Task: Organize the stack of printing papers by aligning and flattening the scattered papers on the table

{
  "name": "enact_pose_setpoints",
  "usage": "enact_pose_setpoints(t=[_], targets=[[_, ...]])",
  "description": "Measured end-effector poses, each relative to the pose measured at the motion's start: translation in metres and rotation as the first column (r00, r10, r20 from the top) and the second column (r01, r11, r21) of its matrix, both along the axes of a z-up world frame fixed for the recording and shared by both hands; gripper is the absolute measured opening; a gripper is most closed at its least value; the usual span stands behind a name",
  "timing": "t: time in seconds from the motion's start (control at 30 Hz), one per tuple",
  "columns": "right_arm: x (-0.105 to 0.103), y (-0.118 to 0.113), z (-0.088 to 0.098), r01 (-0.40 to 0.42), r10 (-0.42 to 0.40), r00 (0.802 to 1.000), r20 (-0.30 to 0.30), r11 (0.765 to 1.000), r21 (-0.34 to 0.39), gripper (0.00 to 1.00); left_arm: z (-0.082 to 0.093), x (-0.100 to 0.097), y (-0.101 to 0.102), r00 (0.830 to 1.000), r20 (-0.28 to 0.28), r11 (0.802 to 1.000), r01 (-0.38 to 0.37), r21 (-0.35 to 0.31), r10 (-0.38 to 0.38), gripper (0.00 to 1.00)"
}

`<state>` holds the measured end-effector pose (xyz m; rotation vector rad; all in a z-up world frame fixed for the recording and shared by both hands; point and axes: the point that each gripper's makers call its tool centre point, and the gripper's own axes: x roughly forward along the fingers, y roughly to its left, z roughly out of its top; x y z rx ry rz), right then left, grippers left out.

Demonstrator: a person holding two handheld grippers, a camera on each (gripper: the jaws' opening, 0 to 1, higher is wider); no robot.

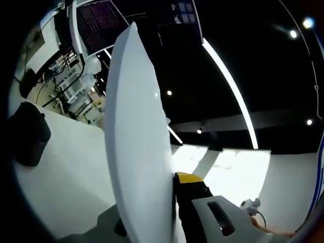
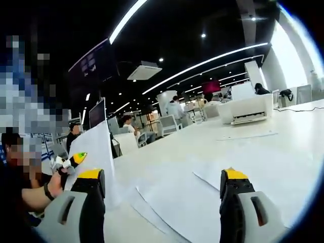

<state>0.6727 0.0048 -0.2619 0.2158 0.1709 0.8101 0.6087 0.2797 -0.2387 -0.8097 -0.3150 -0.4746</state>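
Observation:
My left gripper (image 1: 169, 205) is shut on white printing paper (image 1: 134, 142), which stands upright and edge-on between its jaws, lifted off the white table (image 1: 71, 177). In the right gripper view that same gripper (image 2: 76, 159), held in a person's hand, shows at the left with the paper (image 2: 96, 147) standing up from it. My right gripper (image 2: 162, 177) is open above the table, holding nothing. Loose sheets (image 2: 177, 197) lie flat and overlapping on the table beyond its jaws.
Farther off on the table lie another sheet (image 2: 248, 135) and a white printer (image 2: 245, 109). A black object (image 1: 28, 134) sits at the table's left side. A monitor (image 1: 101, 23) and cluttered desks stand behind. People sit in the background (image 2: 126, 121).

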Motion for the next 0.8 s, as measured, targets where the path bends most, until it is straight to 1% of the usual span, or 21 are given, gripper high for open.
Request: enact_pose_setpoints(t=[0.33, 0.8], targets=[[-0.004, -0.011, -0.009, 0.018, -0.018, 1.0, -0.02, 1.0, -0.006, 0.89, 0.0, -0.001, -0.001, 1.0, 0.0, 1.0, 0.0, -0.001, 0.0, 0.07], [-0.008, -0.024, -0.016, 0.042, -0.042, 0.999, -0.031, 0.999, -0.004, 0.89, 0.0, -0.001, 0.0, 1.0, 0.001, 1.0, 0.0, -0.003, 0.0, 0.07]])
